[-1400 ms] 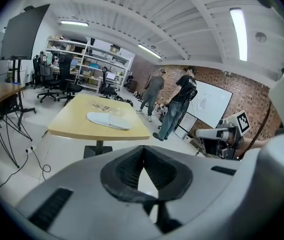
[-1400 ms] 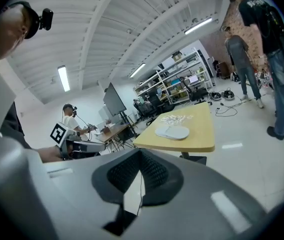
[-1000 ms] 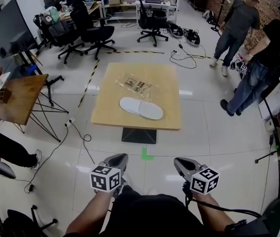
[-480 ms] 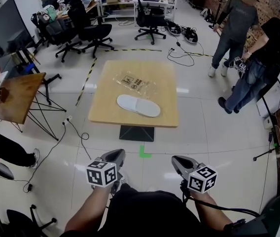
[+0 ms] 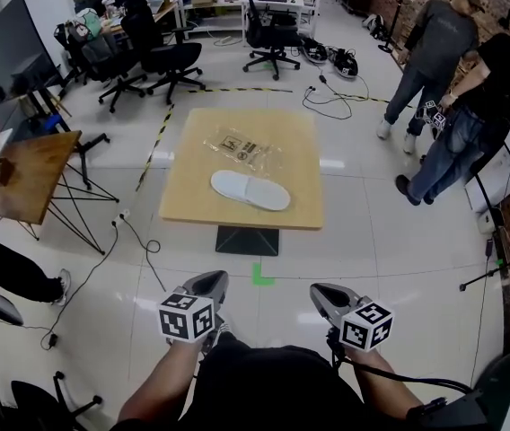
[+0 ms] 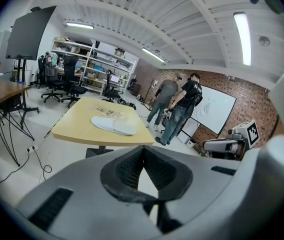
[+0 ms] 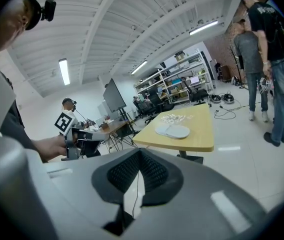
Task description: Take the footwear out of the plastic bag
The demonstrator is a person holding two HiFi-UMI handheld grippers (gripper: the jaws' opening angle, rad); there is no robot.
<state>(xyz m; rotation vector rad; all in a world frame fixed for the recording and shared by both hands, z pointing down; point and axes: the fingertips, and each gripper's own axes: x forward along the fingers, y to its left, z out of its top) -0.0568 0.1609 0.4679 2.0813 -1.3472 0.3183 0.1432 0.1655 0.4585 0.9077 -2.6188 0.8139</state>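
Both claws closed on nothing, left claw (image 5: 212, 284) and right claw (image 5: 323, 294), held well back from the pale wooden worktop (image 5: 192, 200). White flat fabric slippers (image 5: 250, 189) lie bare just beside the crumpled clear plastic bag (image 5: 241, 147); footwear looks already out, so no pull seems needed.

Low in the head view, the person wears dark clothing (image 5: 264, 386), near black, and the forearms are bare. The left gripper (image 5: 214, 283) and the right gripper (image 5: 323, 294) have smooth grey shells that taper to a rounded tip. Each carries a white cube (image 5: 189, 317) printed with black square markers (several faces show). A thin black cable (image 5: 417, 387) trails from the right one toward the lower right corner. The pads (image 6: 127, 170) are black and finely ribbed.
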